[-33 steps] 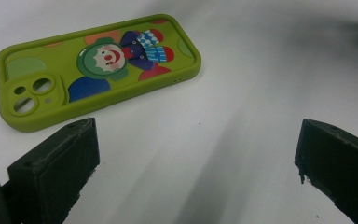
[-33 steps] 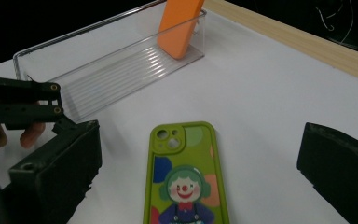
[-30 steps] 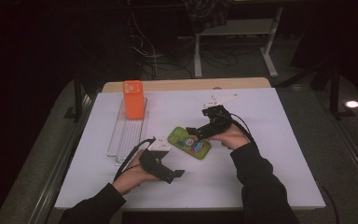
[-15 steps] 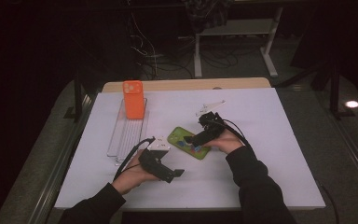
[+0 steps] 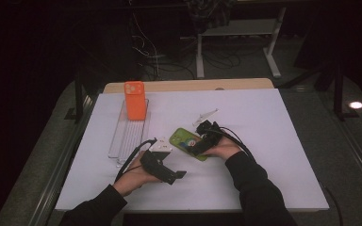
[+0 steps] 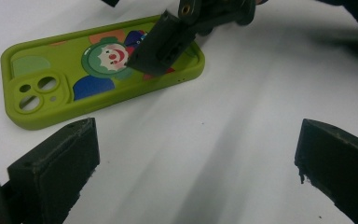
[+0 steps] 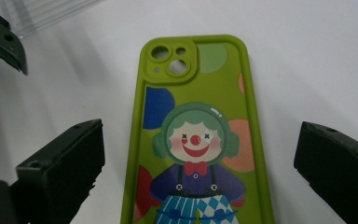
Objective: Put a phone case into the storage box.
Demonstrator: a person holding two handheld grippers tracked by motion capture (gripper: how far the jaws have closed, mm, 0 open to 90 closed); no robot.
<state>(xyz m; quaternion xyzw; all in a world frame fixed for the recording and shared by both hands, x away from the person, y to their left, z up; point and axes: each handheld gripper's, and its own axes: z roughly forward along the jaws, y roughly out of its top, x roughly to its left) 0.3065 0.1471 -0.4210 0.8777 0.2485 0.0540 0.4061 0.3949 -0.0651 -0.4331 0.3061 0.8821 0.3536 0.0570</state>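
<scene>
Right gripper view: green phone case between spread right tool jaws.

The high view is dim around the edges: the floor and far room sit nearly black, while the white table is evenly lit from above. A small bright spot glares on the floor at right. Detail is soft and grainy. In both gripper views the light is bright and flat; the jaws throw broad, soft grey shadows across the table. The green case is sharp, its clown print clear, while the near jaws blur slightly at the lower corners
</scene>
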